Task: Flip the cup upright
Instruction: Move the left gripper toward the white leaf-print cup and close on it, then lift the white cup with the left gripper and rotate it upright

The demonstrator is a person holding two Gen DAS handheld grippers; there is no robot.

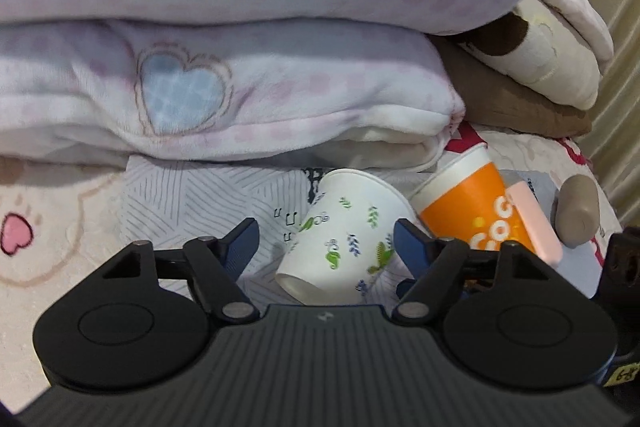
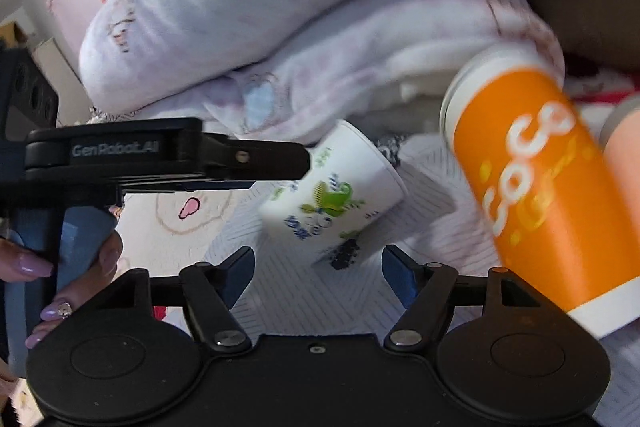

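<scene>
A white paper cup with a leaf print [image 1: 344,235] lies tilted on its side on a striped cloth [image 1: 192,199], base toward me. It also shows in the right wrist view [image 2: 336,195]. An orange cup [image 1: 472,203] leans beside it on the right, large in the right wrist view [image 2: 536,187]. My left gripper [image 1: 324,243] is open, its fingers on either side of the white cup without touching it. My right gripper [image 2: 318,273] is open and empty, just short of the white cup. The left gripper's body [image 2: 160,155] reaches in from the left.
Folded pink-and-white blankets [image 1: 240,27] are stacked right behind the cups. A brown and cream plush [image 1: 532,67] lies at the back right. A pink stick-like object [image 1: 532,223] and a taupe cylinder [image 1: 576,211] sit right of the orange cup.
</scene>
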